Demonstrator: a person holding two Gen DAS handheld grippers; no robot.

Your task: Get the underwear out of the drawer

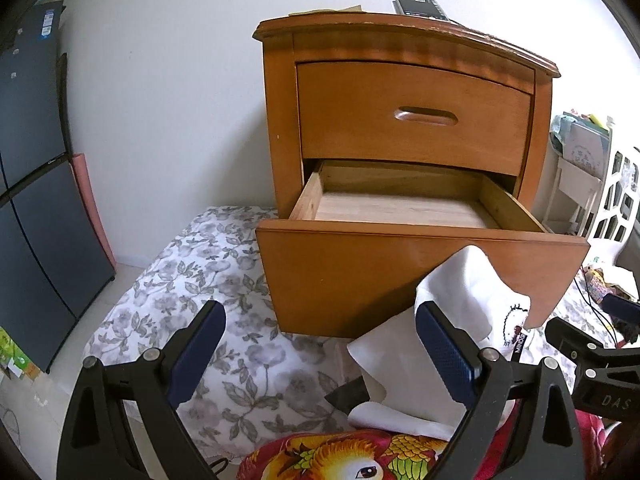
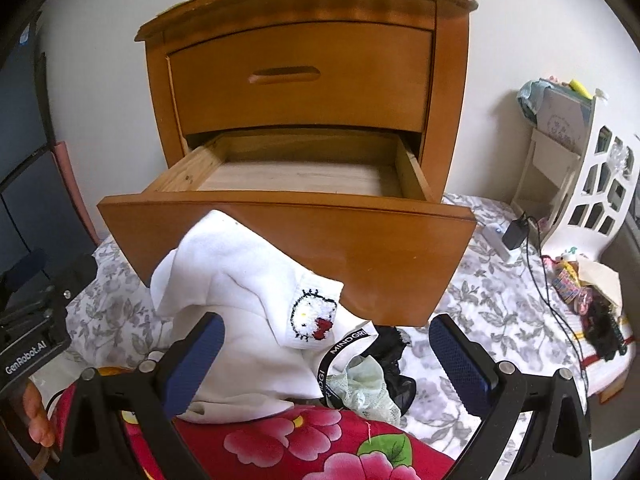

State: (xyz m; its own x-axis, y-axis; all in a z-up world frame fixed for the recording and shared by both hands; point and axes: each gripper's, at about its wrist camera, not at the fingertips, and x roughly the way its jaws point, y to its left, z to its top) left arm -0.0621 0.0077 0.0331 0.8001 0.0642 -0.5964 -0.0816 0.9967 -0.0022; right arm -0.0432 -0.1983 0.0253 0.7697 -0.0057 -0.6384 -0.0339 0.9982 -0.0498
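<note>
White underwear (image 2: 240, 280) waistband reads "MINDGRI"; left tongs (image 2: 36, 320) read "GenRobot.AI".

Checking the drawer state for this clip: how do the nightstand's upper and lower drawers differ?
The upper drawer is shut flush with the nightstand; the lower drawer is pulled out. The upper drawer shows a carved slot handle; the lower drawer's front shows none in view, partly hidden by white underwear. The lower drawer's visible floor looks bare. Both share curved orange-brown wood fronts.

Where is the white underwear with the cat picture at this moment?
In the right wrist view the white underwear lies heaped outside the open lower drawer, in front of its front panel, resting on the red flowered blanket, left of the pale green lace garment.
</note>
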